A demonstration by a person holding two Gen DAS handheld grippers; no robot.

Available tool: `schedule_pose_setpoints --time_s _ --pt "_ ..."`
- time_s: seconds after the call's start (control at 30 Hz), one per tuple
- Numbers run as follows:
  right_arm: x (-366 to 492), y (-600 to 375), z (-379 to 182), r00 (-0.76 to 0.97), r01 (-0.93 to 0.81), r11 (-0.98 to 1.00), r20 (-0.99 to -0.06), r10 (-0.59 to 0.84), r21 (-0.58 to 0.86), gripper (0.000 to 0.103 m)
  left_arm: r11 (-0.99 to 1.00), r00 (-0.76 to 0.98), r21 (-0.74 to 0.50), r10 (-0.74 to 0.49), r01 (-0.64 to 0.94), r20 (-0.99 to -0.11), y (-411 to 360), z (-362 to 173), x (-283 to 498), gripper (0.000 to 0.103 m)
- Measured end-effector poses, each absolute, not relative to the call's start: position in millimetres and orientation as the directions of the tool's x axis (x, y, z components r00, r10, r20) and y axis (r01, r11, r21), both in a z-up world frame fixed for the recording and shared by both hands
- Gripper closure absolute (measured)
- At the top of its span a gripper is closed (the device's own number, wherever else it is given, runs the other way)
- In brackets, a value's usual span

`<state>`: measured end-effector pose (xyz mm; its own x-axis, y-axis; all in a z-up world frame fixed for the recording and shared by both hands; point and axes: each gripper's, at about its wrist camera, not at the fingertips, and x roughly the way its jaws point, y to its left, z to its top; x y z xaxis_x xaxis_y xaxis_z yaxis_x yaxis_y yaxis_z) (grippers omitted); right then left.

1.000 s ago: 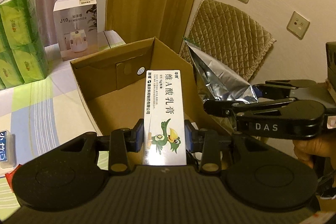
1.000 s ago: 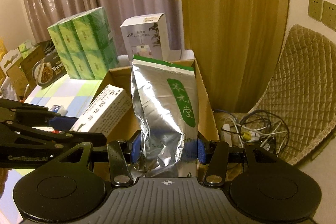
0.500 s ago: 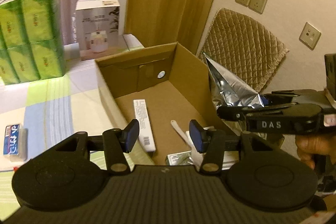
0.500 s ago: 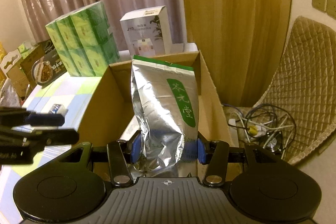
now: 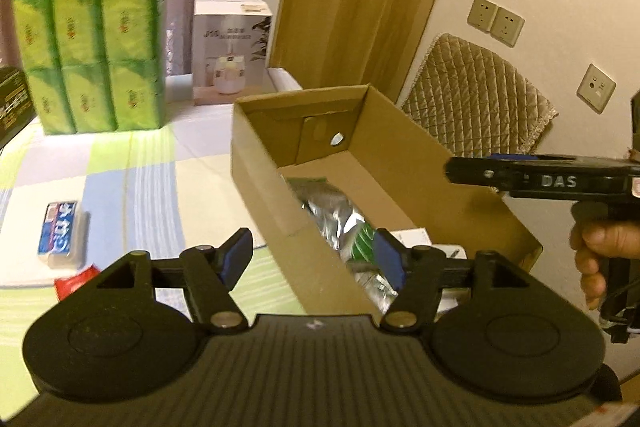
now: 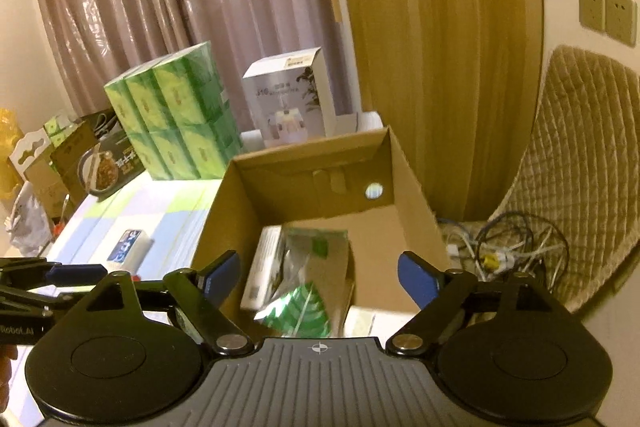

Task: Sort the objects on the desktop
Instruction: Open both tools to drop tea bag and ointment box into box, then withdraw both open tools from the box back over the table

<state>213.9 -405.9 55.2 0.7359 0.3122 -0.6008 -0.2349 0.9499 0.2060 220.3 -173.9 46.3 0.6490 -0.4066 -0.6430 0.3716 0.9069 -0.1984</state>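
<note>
An open cardboard box (image 5: 404,163) (image 6: 408,171) stands at the table's right edge. Inside it lie the silver tea pouch (image 5: 340,219) (image 6: 316,259) with green print and the white ointment carton (image 6: 262,271). My left gripper (image 5: 312,259) is open and empty above the box's near left wall. My right gripper (image 6: 320,277) is open and empty above the box; it also shows in the left wrist view (image 5: 540,177) at the right. A small blue-and-white box (image 5: 60,229) (image 6: 128,251) lies on the checked tablecloth left of the cardboard box.
A stack of green tissue packs (image 5: 92,47) (image 6: 176,115) and a white humidifier box (image 5: 230,47) (image 6: 292,99) stand at the back of the table. A red scrap (image 5: 76,281) lies near the front. A quilted chair (image 6: 580,155) and tangled cables (image 6: 508,247) are to the right.
My left gripper let the ointment carton go into the box and drew back left. My right gripper then opened and dropped the silver pouch into the box.
</note>
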Motion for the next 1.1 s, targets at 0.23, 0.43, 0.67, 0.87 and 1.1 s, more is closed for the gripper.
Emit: schedule_pose_setpoints --time_s 0.23,0.43,0.67,0.87,1.1 --pt "179.0 -379.1 57.8 0.718 -0.275 0.935 -0.600 0.353 0.222 0.012 0.925 0.669 -0.199 -0.373 0.324 -0.643 -138.7 42.6 191.6 0.035" --pt "152.7 -343.4 66.3 0.705 -0.345 0.912 -0.581 0.407 0.221 0.006 0.946 0.688 -0.167 -0.317 0.278 -0.653 -98.9 36.1 160.4 0.027" --pt "136.0 -292.6 72.3 0.666 -0.441 0.874 -0.579 0.470 0.203 0.003 0.971 0.686 -0.150 -0.237 0.184 -0.688 -35.5 17.5 131.8 0.020" --pt "131.7 -258.8 69.9 0.632 -0.493 0.849 -0.594 0.498 0.188 0.002 0.984 0.695 -0.099 -0.174 0.146 -0.697 3.4 10.9 119.0 0.013" --pt "139.0 -228.0 60.4 0.591 -0.536 0.828 -0.628 0.507 0.164 0.002 0.983 0.693 -0.095 -0.177 0.155 -0.699 29.8 -0.3 124.6 0.012"
